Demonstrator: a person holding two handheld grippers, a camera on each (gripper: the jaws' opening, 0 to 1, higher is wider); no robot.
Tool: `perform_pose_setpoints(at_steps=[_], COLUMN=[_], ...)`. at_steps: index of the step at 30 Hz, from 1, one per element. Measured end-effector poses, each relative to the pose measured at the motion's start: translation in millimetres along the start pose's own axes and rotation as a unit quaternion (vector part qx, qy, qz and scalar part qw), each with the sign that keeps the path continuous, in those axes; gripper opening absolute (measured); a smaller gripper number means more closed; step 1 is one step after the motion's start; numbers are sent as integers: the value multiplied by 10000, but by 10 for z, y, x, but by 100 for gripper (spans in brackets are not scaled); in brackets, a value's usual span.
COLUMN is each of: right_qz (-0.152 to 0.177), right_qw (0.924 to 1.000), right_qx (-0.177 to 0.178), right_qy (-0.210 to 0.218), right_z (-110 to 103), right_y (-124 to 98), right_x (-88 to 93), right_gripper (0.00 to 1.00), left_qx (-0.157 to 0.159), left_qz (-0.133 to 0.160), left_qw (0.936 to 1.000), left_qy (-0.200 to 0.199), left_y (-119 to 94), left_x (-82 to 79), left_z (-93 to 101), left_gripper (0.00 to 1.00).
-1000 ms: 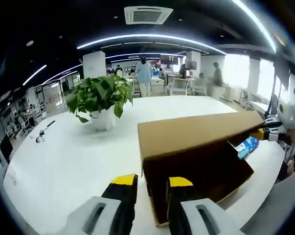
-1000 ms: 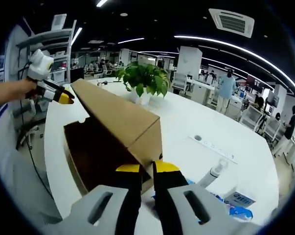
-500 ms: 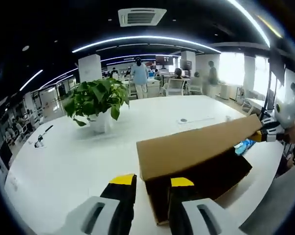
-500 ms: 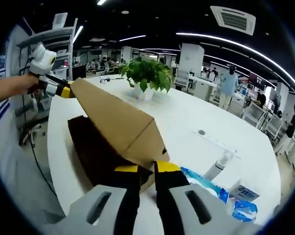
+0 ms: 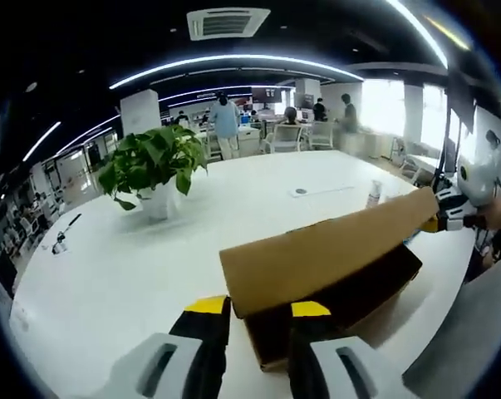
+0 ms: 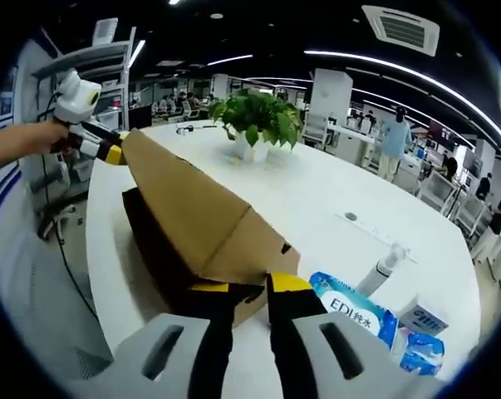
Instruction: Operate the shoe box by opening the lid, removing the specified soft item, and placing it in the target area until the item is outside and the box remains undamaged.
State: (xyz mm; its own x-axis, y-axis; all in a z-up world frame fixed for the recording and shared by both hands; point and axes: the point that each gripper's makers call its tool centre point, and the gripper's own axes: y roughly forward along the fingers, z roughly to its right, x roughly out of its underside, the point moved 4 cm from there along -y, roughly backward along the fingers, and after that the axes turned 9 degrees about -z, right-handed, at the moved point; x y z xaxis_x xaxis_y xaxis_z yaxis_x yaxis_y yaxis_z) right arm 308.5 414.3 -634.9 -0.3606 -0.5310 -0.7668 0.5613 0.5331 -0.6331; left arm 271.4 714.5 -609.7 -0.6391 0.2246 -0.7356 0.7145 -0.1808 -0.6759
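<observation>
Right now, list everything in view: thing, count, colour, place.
shoe box: 1, brown cardboard, near table edge
lid: 1, brown, raised, held at both ends
potted plant: 1, green leaves, white pot, far side of table
table: 1, white, under everything
wipes pack: 1, blue and white, right of box
pump bottle: 1, white, behind wipes pack
small packets: 2, blue and white, table's right edge
left tongs: 1, black with yellow tips, on lid's end
right tongs: 1, same colours, on lid's other end

Room: open office, dark ceiling
Light: curved strip lights, ceiling vent (square grille)
Furniture: white worktop, chairs beyond
</observation>
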Motion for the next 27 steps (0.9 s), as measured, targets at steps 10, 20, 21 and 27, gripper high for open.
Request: perform_pose_setpoints(at_steps=[10,20,21,27], right_qz=[-21,-67,-75,-140], right_qw=[9997,9984,9983,9976], right_qx=[-239,-518,-532,-646], right_qy=[-102,-237,-231,-221], right_z=[-131,-278,-284,-345], right_y=[9,22,26,33], right_x=[99,213,223,282], right_gripper=[25,36,36,39], left_qx=[206,373,378,456], left_qz=[-144,-419,-432,-559], left_qw=[9997,9982,9981,9972], left_qy=[81,226,233,217], left_y=[16,95,96,111], left_x=[166,332,342,433], left_z=[46,112,121,162], left_gripper=[30,35,36,37])
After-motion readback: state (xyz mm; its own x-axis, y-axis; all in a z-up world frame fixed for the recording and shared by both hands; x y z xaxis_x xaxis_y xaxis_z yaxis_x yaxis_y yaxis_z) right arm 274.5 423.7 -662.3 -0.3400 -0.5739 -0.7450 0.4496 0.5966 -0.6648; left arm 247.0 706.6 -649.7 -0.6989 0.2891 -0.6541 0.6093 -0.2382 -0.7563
